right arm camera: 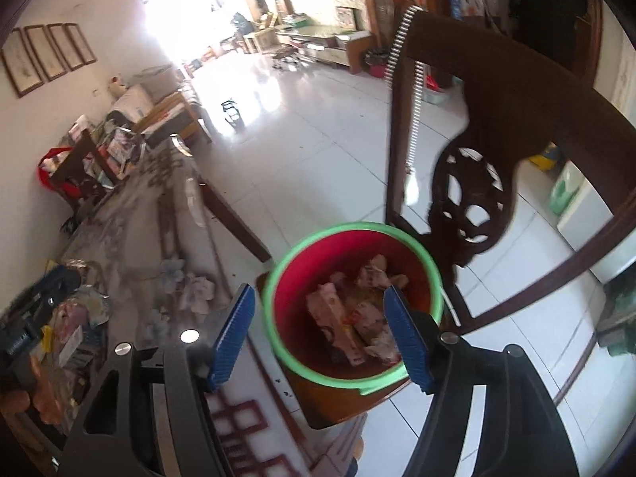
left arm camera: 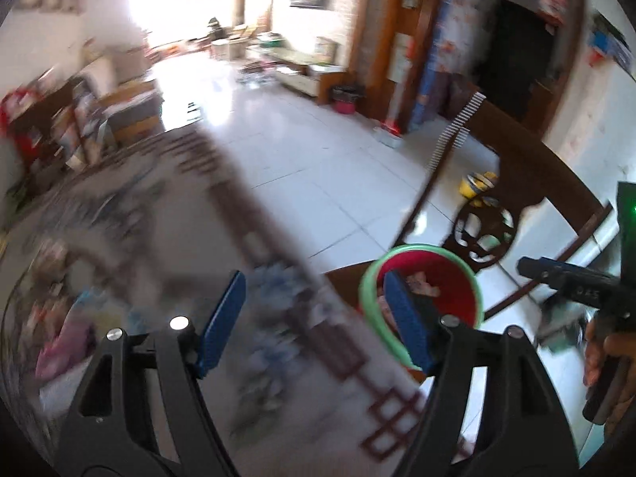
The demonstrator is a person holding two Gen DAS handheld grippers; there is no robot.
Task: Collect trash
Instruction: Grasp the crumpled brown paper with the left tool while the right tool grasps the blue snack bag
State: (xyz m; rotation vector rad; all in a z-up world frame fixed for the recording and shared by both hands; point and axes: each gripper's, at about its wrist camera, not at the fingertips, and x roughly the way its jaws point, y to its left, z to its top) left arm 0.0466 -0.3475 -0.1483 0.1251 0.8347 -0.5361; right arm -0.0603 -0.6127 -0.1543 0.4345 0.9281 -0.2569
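1. Crumpled wrappers and paper trash [right arm camera: 355, 314] lie heaped inside a red bin with a green rim [right arm camera: 278, 278], which stands on the seat of a dark carved wooden chair [right arm camera: 516, 95] pulled up just beside the table [right arm camera: 131, 238].
2. My right claw [right arm camera: 320, 338] hangs over the bin's mouth, its blue pads [right arm camera: 234, 330] spread wide with nothing between them.
3. My left claw [left arm camera: 316, 324] hovers above the table's edge, likewise wide and empty, its right pad crossing the bin's rim [left arm camera: 367, 278] in that view; the picture is blurred.
4. More litter [right arm camera: 75, 318], pink and pale scraps among it, sits on the patterned tablecloth at the table's near left end, close to my left claw.
5. Beyond, a white tiled floor [right arm camera: 302, 151] runs toward a bright window, with framed pictures [right arm camera: 43, 55] on the left wall.
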